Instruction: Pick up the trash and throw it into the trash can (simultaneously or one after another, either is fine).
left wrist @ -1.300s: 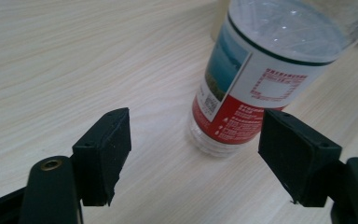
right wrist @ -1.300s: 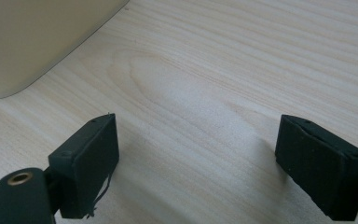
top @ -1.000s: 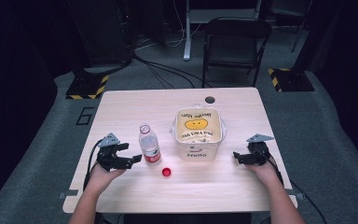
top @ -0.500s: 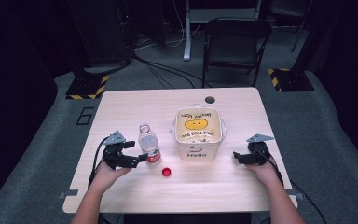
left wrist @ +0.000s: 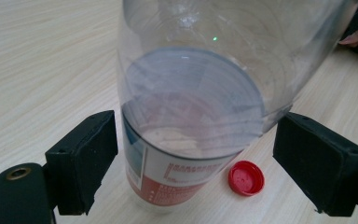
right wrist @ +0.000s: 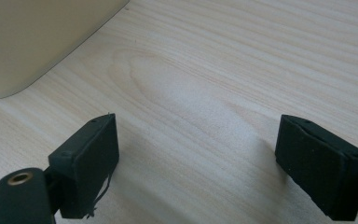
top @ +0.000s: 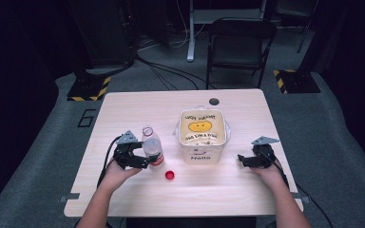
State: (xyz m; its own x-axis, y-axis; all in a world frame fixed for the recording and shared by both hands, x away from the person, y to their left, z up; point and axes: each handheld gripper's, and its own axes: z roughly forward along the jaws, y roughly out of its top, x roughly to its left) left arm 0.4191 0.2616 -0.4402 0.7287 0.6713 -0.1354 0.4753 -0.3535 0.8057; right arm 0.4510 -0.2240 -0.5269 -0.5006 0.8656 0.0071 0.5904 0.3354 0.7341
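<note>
A clear plastic bottle point(top: 152, 147) with a red-and-white label stands upright and uncapped on the wooden table point(top: 138, 109). Its red cap point(top: 169, 175) lies on the table just in front of it. My left gripper point(top: 142, 159) is open, and in the left gripper view the bottle point(left wrist: 191, 107) stands between its two black pads point(left wrist: 85, 161) without touching them; the cap point(left wrist: 246, 177) lies beyond. My right gripper point(top: 241, 159) rests open near the table's right side, its pads point(right wrist: 86, 158) over bare wood. A cream tub point(top: 202, 135) printed with a smiley and "Hello" stands at the middle.
The tub's rounded corner point(right wrist: 32, 37) lies at the upper left of the right gripper view. A small round hole point(top: 214, 101) sits in the table behind the tub. A black chair point(top: 240, 45) and floor cables point(top: 166, 71) lie beyond the far edge.
My left gripper has moved right, toward the bottle, so that its jaws now stand on either side of it. The right gripper has stayed put.
</note>
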